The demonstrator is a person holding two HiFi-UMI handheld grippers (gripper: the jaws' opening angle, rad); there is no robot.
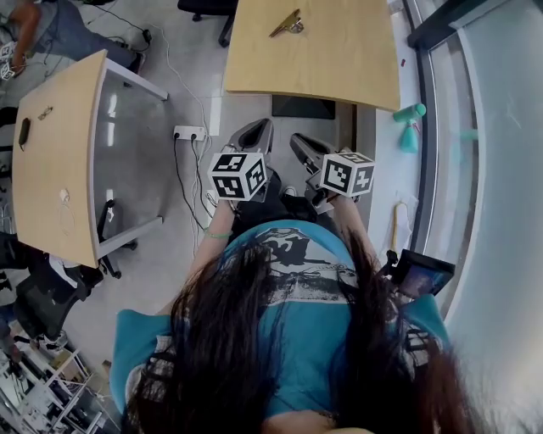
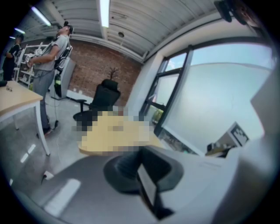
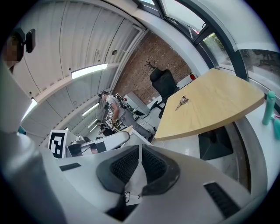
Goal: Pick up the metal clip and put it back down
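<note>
Just one metal clip (image 1: pixel 288 23)

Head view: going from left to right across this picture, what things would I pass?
In order: wooden table → power strip → left gripper → right gripper → teal bottle.

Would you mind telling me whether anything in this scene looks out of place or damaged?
Nothing stands out: the metal clip lies on the wooden table with nothing spilled, and the left gripper and right gripper are shut, empty, short of the table.
</note>
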